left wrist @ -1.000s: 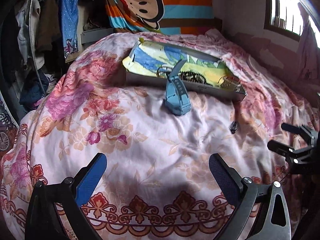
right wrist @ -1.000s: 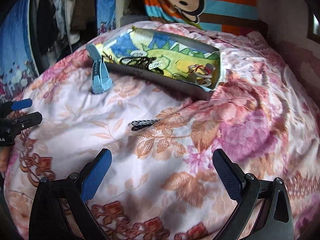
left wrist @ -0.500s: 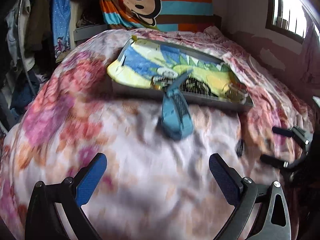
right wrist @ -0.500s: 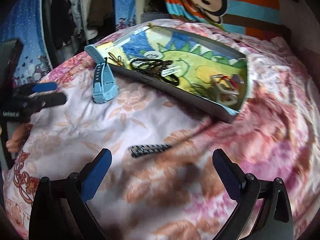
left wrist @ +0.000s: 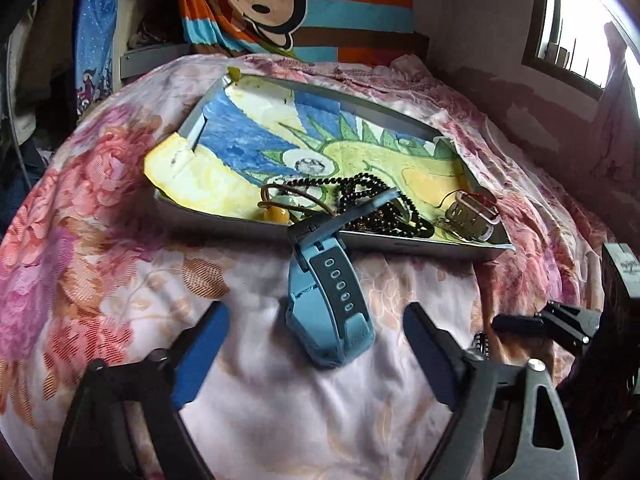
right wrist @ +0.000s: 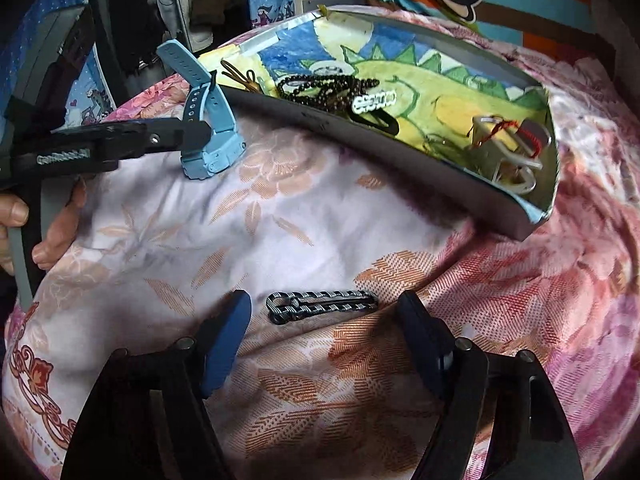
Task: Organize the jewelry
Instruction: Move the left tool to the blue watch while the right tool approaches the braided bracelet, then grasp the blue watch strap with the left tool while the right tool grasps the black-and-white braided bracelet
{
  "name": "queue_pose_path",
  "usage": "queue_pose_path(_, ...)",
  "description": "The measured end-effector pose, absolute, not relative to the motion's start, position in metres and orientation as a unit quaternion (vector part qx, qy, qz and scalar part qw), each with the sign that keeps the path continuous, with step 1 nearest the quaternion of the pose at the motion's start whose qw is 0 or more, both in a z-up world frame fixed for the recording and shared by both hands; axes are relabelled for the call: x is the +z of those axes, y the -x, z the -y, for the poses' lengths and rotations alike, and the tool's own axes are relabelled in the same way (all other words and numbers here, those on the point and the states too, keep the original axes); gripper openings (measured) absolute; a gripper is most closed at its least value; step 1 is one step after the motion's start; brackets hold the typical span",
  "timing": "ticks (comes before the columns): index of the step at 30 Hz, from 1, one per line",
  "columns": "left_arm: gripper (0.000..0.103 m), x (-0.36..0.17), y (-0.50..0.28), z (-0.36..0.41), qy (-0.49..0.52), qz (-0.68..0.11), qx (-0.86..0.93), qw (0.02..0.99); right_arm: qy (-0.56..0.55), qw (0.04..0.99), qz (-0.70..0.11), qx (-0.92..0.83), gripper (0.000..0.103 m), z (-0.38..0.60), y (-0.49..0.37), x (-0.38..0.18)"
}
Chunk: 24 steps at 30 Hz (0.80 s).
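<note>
A light blue watch [left wrist: 326,304] lies on the floral bedspread, its strap leaning on the front rim of a grey tray [left wrist: 404,243]. My left gripper [left wrist: 316,344] is open, its fingers on either side of the watch body. A dark twisted hair clip [right wrist: 322,306] lies on the bedspread between the open fingers of my right gripper [right wrist: 324,336]. The tray [right wrist: 384,152] is lined with a dinosaur drawing and holds black beads [left wrist: 376,196], a yellow bead cord [left wrist: 280,212], a white clip [right wrist: 374,100] and metal pieces [right wrist: 508,148]. The watch also shows in the right wrist view [right wrist: 210,128].
The bedspread [left wrist: 100,220] bulges and slopes off at the left and front. A striped monkey blanket [left wrist: 296,4] hangs behind the tray. Hanging clothes [right wrist: 132,12] fill the left. A window [left wrist: 576,20] is at the upper right. The right gripper's fingers [left wrist: 560,322] show in the left view.
Both grippers have moved forward and down. The left one now straddles the watch, the right one straddles the hair clip. Both stay open.
</note>
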<state>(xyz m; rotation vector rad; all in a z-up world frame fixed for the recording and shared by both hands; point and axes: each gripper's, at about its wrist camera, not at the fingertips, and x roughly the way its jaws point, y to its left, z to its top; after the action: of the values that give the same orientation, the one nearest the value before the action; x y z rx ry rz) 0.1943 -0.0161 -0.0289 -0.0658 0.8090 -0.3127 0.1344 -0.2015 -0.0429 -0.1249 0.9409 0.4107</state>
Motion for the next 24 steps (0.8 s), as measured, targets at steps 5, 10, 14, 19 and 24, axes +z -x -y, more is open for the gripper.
queue_pose_path(5, 0.066, -0.038, -0.195, 0.017, 0.033, -0.408, -0.148, 0.9, 0.056, 0.87, -0.449, 0.196, 0.071, 0.201, -0.141, -0.045)
queue_pose_path(10, 0.046, -0.035, -0.188, 0.022, 0.019, -0.401, -0.147, 0.904, 0.045, 0.864, -0.458, 0.204, 0.071, 0.202, -0.149, -0.049)
queue_pose_path(14, 0.027, -0.033, -0.181, 0.023, 0.007, -0.395, -0.143, 0.908, 0.043, 0.862, -0.462, 0.205, 0.07, 0.201, -0.149, -0.052)
queue_pose_path(19, 0.022, -0.032, -0.175, 0.021, -0.003, -0.389, -0.132, 0.912, 0.045, 0.864, -0.458, 0.205, 0.062, 0.201, -0.146, -0.051)
queue_pose_path(24, 0.022, -0.03, -0.172, 0.02, -0.004, -0.385, -0.128, 0.914, 0.044, 0.864, -0.455, 0.209, 0.054, 0.2, -0.145, -0.05)
